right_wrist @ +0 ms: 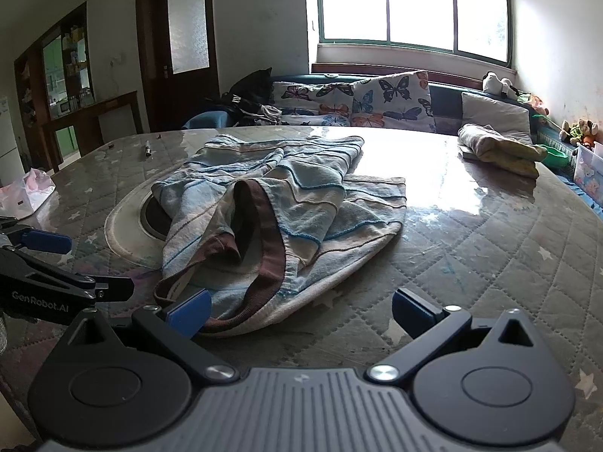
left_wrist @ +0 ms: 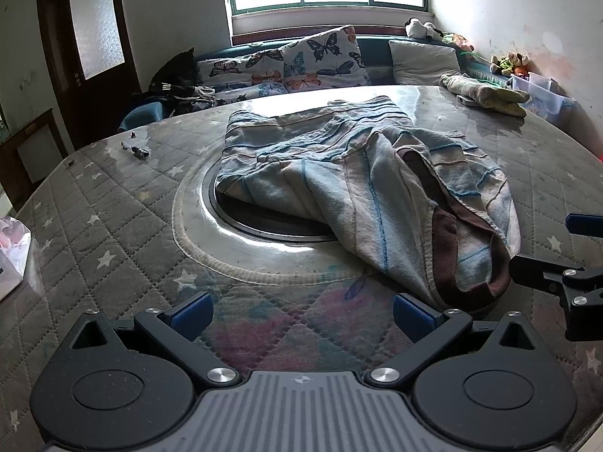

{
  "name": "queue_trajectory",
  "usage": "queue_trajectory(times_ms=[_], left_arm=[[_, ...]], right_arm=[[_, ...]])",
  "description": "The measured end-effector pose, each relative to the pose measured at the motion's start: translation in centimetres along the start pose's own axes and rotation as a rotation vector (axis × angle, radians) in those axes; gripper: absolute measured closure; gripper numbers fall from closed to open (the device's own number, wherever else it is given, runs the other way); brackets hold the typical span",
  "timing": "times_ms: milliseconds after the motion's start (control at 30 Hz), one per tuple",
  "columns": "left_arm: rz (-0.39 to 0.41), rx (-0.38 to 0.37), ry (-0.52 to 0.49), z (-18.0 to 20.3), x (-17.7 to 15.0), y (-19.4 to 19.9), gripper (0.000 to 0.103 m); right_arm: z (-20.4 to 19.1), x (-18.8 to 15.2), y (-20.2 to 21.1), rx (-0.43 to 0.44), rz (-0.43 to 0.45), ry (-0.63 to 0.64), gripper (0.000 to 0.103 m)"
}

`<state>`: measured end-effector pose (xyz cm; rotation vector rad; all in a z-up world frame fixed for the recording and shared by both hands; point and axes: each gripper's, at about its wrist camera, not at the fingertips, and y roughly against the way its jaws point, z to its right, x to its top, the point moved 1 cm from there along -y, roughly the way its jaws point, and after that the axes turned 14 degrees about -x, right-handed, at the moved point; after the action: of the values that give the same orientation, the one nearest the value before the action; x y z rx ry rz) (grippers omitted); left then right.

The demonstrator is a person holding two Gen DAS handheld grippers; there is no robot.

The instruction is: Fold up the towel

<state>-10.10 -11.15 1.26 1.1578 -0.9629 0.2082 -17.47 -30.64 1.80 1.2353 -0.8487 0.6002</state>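
A crumpled towel [left_wrist: 361,188] lies mid-counter [left_wrist: 113,226], partly over a round recess [left_wrist: 241,222]. Both grippers sit at the near edge, left gripper [left_wrist: 301,314] beside right gripper [right_wrist: 299,310]. A folded cloth [right_wrist: 501,148] lies far right, cushions [right_wrist: 377,101] behind.

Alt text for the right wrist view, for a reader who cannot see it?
A crumpled blue-striped towel with a brown border lies unfolded on a quilted, star-patterned table. The right hand-held gripper hangs open at its near edge, holding nothing. The left hand-held gripper, also open, enters from the left.

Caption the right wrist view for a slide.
Open right gripper nears crumpled striped towel on quilted table.
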Motion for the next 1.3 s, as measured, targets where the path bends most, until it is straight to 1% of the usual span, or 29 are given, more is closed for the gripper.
queue_trajectory(times_ms=[300, 1300], left_arm=[[-0.022, 0.008, -0.003, 0.1, 0.1, -0.5, 0.0], [-0.033, -0.001, 0.008, -0.1, 1.3, -1.7, 0.0]], right_arm=[[-0.3, 0.2, -0.1, 0.006, -0.003, 0.005, 0.0], [-1.4, 1.3, -1.5, 0.035, -0.021, 0.028, 0.0]])
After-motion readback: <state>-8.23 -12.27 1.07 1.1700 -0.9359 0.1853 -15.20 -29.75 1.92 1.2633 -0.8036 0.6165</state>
